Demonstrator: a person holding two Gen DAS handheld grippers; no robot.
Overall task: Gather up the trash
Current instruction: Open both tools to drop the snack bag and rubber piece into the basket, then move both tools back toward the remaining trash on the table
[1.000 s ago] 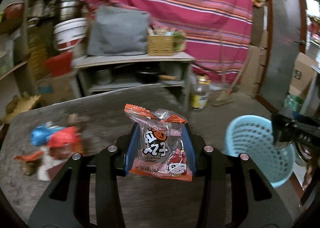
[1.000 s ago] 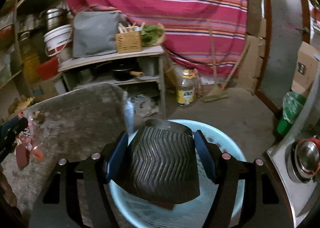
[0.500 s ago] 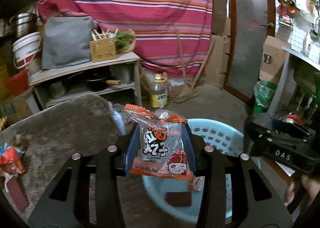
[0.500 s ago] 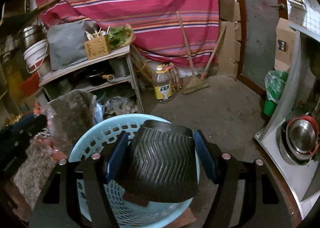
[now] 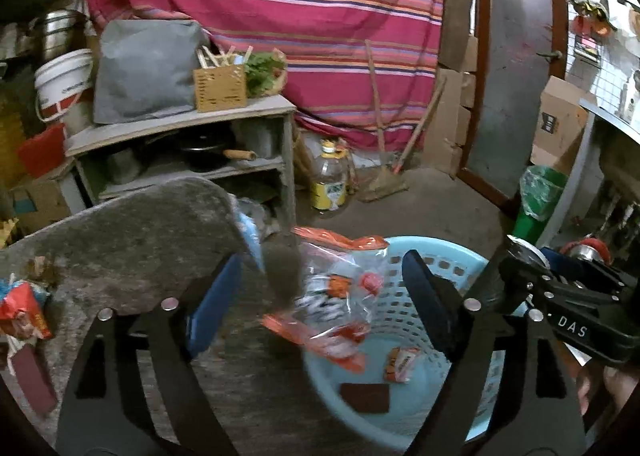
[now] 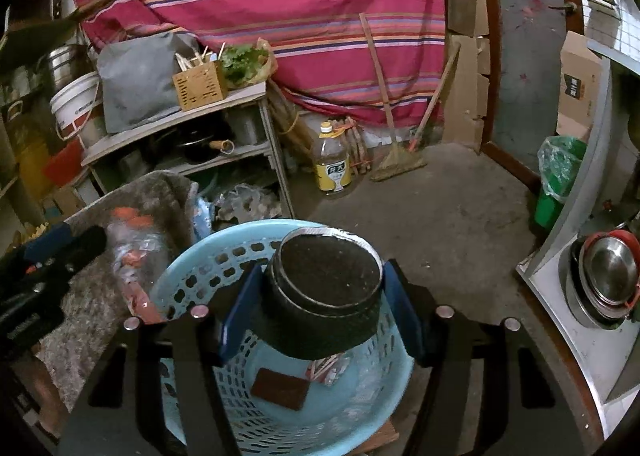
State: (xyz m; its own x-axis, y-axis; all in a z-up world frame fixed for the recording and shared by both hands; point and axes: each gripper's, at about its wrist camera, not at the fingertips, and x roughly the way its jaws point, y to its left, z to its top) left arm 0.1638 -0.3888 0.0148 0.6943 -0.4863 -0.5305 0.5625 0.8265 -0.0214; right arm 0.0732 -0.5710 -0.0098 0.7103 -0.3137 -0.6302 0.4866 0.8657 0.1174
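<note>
With its blue pads spread wide, my left gripper holds nothing; the snack packet, clear plastic with orange-red ends, hangs blurred in the gap between them, touching neither, right over the near rim of the light blue basket. My right gripper sits just to the right, above the basket's middle, its pads a cup's width apart with a black cup between them; whether they press it I cannot tell. Ridged on the outside and silver along its rim, the cup tilts its mouth toward the camera.

On the right gripper's body, seen from the left wrist, white letters read "DAS". The print on the packet is too smeared to read.

Far left, a red wrapper lies on the grey mottled table. In the basket's bottom rest a dark brown pad and a small wrapper. Behind, a grey shelf carries a wooden box and greens, a yellow-labelled bottle stands on the concrete floor, and a striped pink cloth covers the wall.
</note>
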